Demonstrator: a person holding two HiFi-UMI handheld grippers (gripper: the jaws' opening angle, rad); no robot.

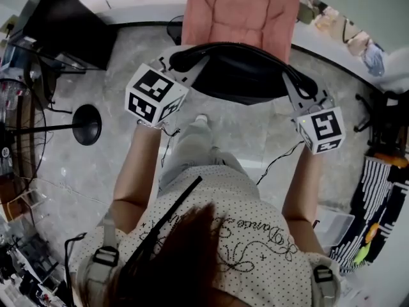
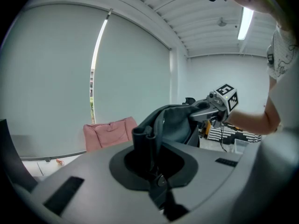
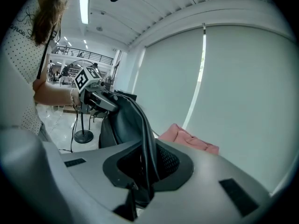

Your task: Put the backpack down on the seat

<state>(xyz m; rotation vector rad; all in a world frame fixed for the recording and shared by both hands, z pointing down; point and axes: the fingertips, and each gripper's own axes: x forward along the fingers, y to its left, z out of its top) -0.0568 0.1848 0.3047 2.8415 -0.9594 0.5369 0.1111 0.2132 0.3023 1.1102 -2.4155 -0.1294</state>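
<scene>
Your left claw (image 1: 177,61) and right claw (image 1: 295,85) each pinch tight on a strap of the black backpack (image 1: 239,75). It hangs between them, mid-frame. The pink seat (image 1: 243,11) is just behind, top middle, and they seem not to touch.

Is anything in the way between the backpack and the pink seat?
No, nothing I can see. The backpack hangs between the left gripper and the right gripper, both shut on it, right in front of the pink seat. The part of the seat in view looks bare.
</scene>
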